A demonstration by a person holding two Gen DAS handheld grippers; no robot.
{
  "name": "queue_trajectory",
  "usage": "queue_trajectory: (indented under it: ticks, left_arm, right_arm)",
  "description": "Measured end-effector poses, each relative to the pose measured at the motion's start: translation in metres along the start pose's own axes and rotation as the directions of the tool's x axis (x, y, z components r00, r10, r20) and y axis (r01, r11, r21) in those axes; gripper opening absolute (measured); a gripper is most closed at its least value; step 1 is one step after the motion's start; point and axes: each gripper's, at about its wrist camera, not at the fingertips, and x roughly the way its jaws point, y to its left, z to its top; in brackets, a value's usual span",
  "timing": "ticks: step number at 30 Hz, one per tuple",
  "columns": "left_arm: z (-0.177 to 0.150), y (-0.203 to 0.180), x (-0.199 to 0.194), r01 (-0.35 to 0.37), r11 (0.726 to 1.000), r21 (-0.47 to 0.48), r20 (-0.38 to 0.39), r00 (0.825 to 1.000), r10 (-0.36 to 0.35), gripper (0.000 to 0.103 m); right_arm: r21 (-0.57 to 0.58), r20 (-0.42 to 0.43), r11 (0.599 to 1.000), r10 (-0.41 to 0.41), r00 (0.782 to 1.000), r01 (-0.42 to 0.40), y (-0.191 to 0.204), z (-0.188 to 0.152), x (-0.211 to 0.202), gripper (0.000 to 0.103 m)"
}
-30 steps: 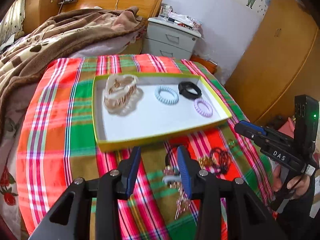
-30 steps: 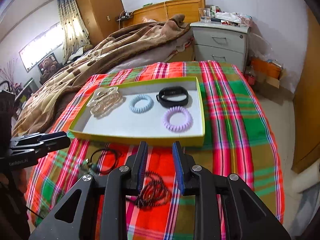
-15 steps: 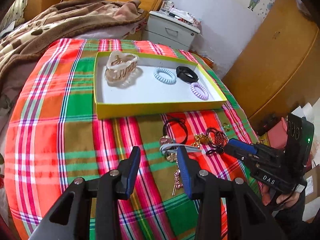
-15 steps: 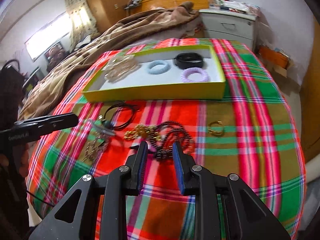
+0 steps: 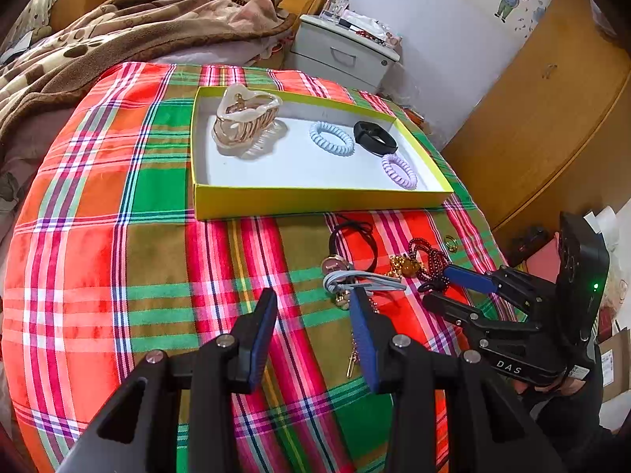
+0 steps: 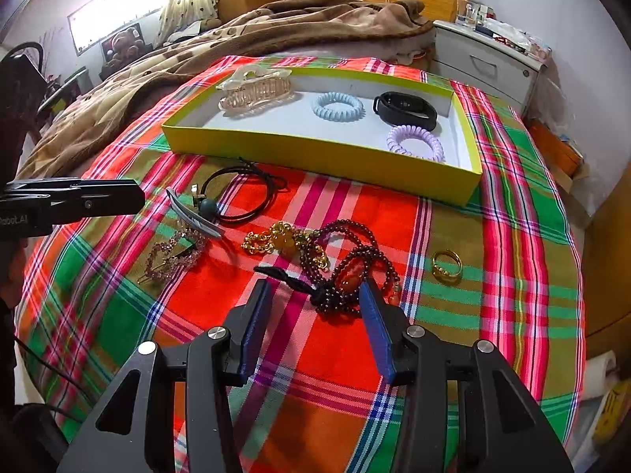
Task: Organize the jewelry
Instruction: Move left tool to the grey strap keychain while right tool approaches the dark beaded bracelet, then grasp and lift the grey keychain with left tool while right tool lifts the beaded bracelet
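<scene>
A yellow-green box (image 6: 315, 153) on the plaid cloth holds a beige hair claw (image 6: 256, 90), a blue spiral tie (image 6: 337, 106), a black band (image 6: 406, 108) and a purple spiral tie (image 6: 414, 142). Loose in front lie a black cord tie (image 6: 240, 193), a grey clip (image 6: 193, 213), a gold chain (image 6: 280, 242), a dark red bead bracelet (image 6: 347, 272) and a gold ring (image 6: 445, 264). My right gripper (image 6: 315, 287) hovers over the bead bracelet with its jaws opening; the pads do not touch the beads. My left gripper (image 5: 313, 295) is open and holds nothing, with the grey clip (image 5: 363, 280) just beyond its right fingertip.
The cloth covers a rounded surface that drops off on all sides. A bed with a brown blanket (image 6: 244, 31) lies behind it, a grey nightstand (image 6: 489, 63) stands at the back right, and a wooden wardrobe (image 5: 552, 98) is to the right.
Both grippers have come down and nearer to the loose jewelry. The right gripper's jaws have spread much wider, and the bead bracelet now lies at its fingertips.
</scene>
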Motion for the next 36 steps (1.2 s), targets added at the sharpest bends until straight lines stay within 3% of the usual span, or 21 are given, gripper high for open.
queue_trajectory:
  ticks: [6,16,18,19,23,36]
  left_arm:
    - [0.0,0.001,0.002,-0.004,1.0,-0.006,-0.01,1.0,0.004,0.04]
    - [0.003,-0.004,0.014,-0.004,1.0,0.013,-0.036,0.999,0.004,0.04]
    - [0.003,-0.004,0.016,-0.006,1.0,0.017,-0.041,0.999,0.006,0.04]
    - [0.004,-0.005,0.017,-0.006,1.0,0.021,-0.043,0.999,0.007,0.04]
    - [0.006,-0.004,0.023,-0.006,1.0,0.022,-0.06,0.998,0.007,0.04]
    - [0.011,-0.018,0.037,-0.008,0.998,0.057,-0.08,0.997,0.012,0.04]
  right_arm:
    - [-0.048,-0.004,0.998,-0.034,0.999,0.033,0.004,0.0,0.0,0.042]
    - [-0.076,0.034,0.996,-0.034,0.999,0.037,0.002,-0.002,0.0,0.041]
    - [-0.067,0.036,0.997,-0.033,0.999,0.036,0.0,-0.001,0.0,0.038]
    - [-0.066,0.04,0.997,-0.04,0.998,0.043,0.0,-0.001,0.0,0.03]
    - [-0.044,0.052,0.998,-0.037,0.998,0.04,-0.005,-0.001,-0.001,0.017]
    - [0.092,0.119,0.996,0.004,0.993,-0.015,-0.03,-0.004,-0.017,0.015]
